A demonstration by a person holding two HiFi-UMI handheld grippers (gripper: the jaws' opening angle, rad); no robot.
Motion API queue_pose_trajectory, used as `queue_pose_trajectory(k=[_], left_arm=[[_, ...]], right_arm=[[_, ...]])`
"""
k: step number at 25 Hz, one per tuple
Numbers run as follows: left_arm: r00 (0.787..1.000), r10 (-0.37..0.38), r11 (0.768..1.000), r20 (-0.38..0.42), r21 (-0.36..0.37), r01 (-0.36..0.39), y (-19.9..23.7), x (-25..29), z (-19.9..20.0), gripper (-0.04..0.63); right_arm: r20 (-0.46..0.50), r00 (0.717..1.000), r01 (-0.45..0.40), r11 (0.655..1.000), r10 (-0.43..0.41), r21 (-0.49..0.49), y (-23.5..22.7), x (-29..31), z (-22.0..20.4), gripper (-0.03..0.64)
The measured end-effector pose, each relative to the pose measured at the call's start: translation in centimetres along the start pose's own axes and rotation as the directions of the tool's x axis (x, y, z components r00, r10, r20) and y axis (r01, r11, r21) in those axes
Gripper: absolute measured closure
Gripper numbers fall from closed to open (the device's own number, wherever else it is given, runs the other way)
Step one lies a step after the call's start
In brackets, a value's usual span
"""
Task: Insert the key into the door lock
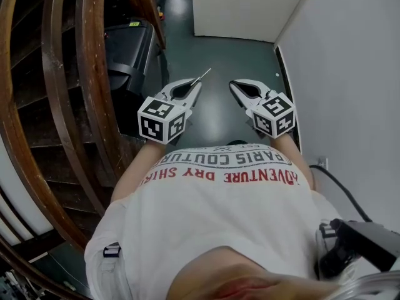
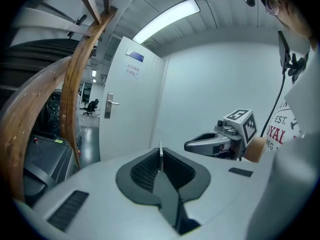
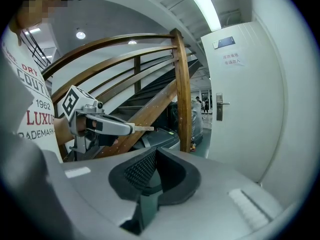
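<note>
L gripper (image 1: 196,84) jaws clamped on key (image 1: 204,75), thin blade poking fwd past tips. R gripper (image 1: 233,85) jaws together, empty. Door lock (image 2: 107,108) well ahead, not reached. Key prob light, stiff, slick metal; hold by head, blade free.

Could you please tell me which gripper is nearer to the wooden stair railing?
Left. The left gripper, shut on the key, is on the railing's side; the right gripper lies beyond it, toward the white wall.
</note>
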State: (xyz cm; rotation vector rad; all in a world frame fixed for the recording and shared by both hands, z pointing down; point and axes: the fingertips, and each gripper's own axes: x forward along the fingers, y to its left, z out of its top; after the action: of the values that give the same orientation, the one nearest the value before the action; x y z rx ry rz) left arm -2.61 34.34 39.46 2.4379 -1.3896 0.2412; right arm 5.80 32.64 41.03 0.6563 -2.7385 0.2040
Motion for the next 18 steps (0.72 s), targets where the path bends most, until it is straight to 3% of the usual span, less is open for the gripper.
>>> queue_pose_trajectory(k=[4,10,18], left_arm=[[1.000,-0.001,1.000,-0.001,-0.027,0.001,1.8,2.5,0.8,0.572],[0.998,-0.025,0.999,-0.053,-0.047,0.022,5.0,10.3,1.5,0.572],[0.996,0.009,0.997,-0.086,-0.081,-0.016,15.7,27.2,6.2,0.573]], right_arm=[[-0.019,1.000,-0.004,1.000,0.004,0.005,-2.3,1.1,0.2,0.615],[-0.036,0.999,-0.007,0.997,0.010,0.076,-10.3,4.5,-0.5,0.615],[-0.038,0.999,-0.032,0.995,0.036,0.098,-28.5,14.4,1.7,0.615]])
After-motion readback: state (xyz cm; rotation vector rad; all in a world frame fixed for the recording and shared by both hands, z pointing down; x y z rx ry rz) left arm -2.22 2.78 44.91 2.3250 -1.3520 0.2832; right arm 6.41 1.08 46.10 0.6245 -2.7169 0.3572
